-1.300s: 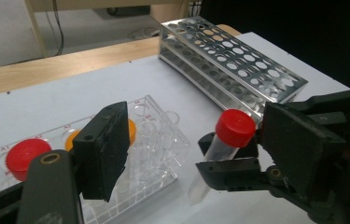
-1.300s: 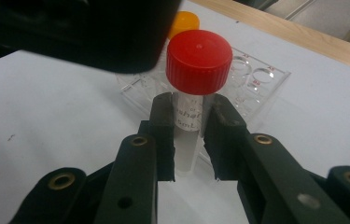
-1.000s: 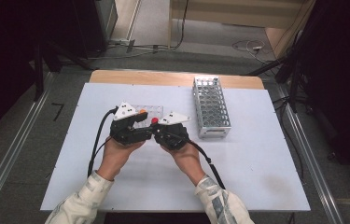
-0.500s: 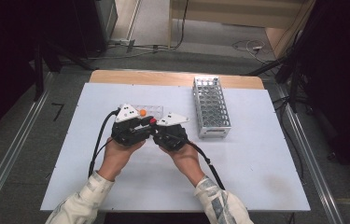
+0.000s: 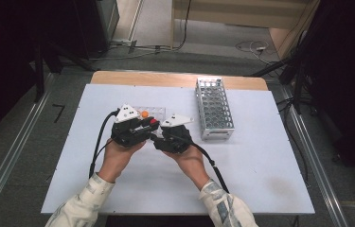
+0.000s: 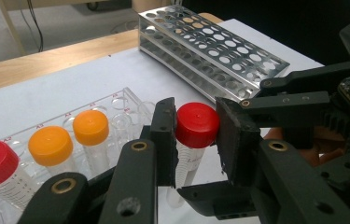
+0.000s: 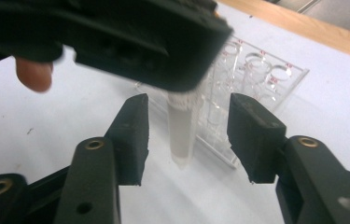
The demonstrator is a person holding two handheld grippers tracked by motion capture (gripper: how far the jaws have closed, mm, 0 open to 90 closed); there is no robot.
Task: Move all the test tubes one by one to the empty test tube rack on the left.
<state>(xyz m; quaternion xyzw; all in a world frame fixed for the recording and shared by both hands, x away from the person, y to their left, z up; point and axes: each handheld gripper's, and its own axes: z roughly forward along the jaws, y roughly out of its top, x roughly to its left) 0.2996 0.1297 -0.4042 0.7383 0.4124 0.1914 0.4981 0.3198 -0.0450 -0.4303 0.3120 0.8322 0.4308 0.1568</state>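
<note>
Between both hands, left tongs (image 6: 195, 140) pinching red cap (image 6: 197, 125); right tongs (image 7: 187, 140) just spread, tube (image 7: 182, 133) between, untouched. Keep cap grip firm, carry toward rack (image 5: 214, 108) at 2 o'clock.

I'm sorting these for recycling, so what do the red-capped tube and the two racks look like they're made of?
Red-capped tube: translucent plastic body, matte red plastic cap. Test tube rack: probably metal, silvery perforated sheet. Clear rack: likely acrylic, see-through with glossy edges.

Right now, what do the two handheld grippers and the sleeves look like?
Both the left gripper and the right gripper have black bodies, each topped by a pale grey three-cornered plate and trailing a black cable. Jaws are black with brass-coloured pivot pins and dark pads. Sleeves are whitish, faintly patterned.
</note>
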